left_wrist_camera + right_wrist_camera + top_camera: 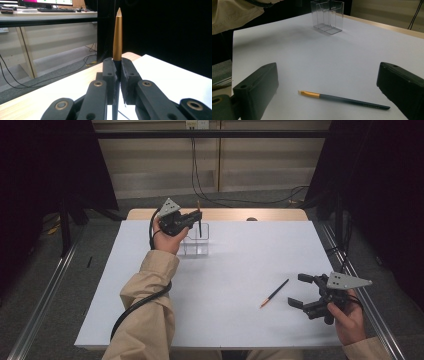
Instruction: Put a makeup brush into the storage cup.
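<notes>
My left gripper (193, 218) is shut on a slim dark brush (200, 226) that stands upright. Its gold end (117, 37) points up, above the closed jaws of the left gripper (118, 72). The brush's lower part reaches down into a clear plastic box (196, 246) at the far side of the white sheet. A second brush (274, 293), dark with a gold ferrule (310, 94), lies flat on the sheet. My right gripper (299, 290) hovers open just right of it. In the right gripper view the brush (352, 101) lies between and ahead of the gripper's (329, 75) spread jaws, untouched.
The white sheet (225, 320) covers most of a wooden table (235, 214). The clear box (328, 16) has upright dividers inside. Cables run across the floor behind the table. Dark curtains hang on both sides, and metal rails run along the floor.
</notes>
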